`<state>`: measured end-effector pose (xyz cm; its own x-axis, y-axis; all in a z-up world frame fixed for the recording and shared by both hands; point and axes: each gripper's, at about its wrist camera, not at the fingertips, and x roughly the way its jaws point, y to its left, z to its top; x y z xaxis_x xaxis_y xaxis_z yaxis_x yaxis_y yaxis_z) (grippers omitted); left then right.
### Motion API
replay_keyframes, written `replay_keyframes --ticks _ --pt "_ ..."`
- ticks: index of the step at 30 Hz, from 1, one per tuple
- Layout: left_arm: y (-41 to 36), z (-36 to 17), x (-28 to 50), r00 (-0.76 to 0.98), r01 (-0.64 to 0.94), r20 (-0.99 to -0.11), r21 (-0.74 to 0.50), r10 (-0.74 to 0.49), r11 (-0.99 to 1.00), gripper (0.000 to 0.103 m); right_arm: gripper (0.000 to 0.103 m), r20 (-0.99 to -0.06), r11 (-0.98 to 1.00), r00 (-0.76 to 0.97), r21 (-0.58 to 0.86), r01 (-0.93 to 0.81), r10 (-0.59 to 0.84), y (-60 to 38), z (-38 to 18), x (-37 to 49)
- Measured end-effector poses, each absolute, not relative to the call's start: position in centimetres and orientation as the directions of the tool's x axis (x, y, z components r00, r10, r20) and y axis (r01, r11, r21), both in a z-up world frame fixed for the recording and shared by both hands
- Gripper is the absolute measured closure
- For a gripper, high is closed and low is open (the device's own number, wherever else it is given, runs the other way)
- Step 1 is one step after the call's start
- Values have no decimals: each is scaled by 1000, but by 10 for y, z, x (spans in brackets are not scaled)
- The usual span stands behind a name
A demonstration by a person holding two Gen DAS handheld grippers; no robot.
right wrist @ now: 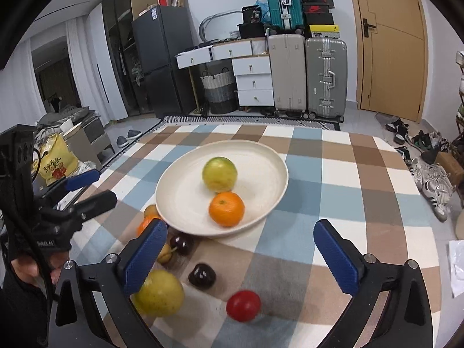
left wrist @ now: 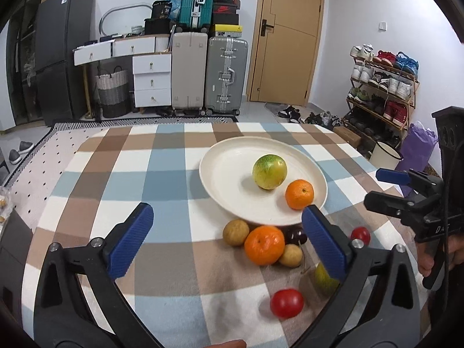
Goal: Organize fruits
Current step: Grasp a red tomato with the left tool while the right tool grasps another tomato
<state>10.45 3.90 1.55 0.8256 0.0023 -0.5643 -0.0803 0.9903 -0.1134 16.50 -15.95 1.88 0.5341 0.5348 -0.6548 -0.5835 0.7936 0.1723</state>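
While both grippers hang over the checked cloth (left wrist: pixel 174 179) with nothing in them, note the layout: the white plate (right wrist: pixel 185 200) already carries a green-yellow citrus (right wrist: pixel 219 174) and one orange (right wrist: pixel 226 208), touching each other, and the rest of the fruit lies loose on the cloth just at the plate's near rim. Your right gripper (right wrist: pixel 240 256) is spread wide, empty; the red tomato (right wrist: pixel 243 305) sits on the cloth low between its fingers, slightly left of centre, with a dark cherry (right wrist: pixel 202 277) just beyond it toward the plate and a yellow-green pear-like fruit (right wrist: pixel 159 293) partly hidden behind the left finger. Your left gripper (left wrist: pixel 227 240) is likewise spread and empty; the second orange (left wrist: pixel 264 245) lies ahead and right of its centreline, touching a small brown fruit (left wrist: pixel 235 232) on its left. Judgement: the right gripper is nearer the tomato, which is round, so no long axis to align; a short drop, biased left, should bracket it. Risk: it may roll on contact
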Motion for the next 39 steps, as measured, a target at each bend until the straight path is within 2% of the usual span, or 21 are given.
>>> replay_keyframes --ticks 4,9,16,25,29,36,37,39 --pt "44 6 93 797 -81 -603 -137 -18 987 1 0 -670 780 516 155 -606 534 -164 18 159" --pt "36 -6 83 761 -60 -649 -106 -23 993 1 0 -728 780 501 74 -621 468 -168 11 155" --pt "24 -8 82 744 7 -665 -98 -71 995 1 0 -805 774 436 45 -631 402 -179 -15 162" --pt "18 -12 87 710 55 -695 -107 -114 993 2 1 -818 760 373 116 -640 439 -186 -23 167" --pt "11 -17 88 662 139 -718 -165 -216 976 5 2 -826 739 344 123 -662 446 -178 -27 164" --pt "-6 -27 88 629 186 -747 -125 -215 975 7 13 -836 716 319 120 -687 446 -171 -30 159" --pt "-8 -28 88 626 192 -750 -118 -214 974 8 17 -835 710 316 120 -694 450 -170 -30 157" --pt "-11 -30 87 619 202 -758 -100 -206 974 16 21 -832 707 326 107 -699 449 -168 -28 154"
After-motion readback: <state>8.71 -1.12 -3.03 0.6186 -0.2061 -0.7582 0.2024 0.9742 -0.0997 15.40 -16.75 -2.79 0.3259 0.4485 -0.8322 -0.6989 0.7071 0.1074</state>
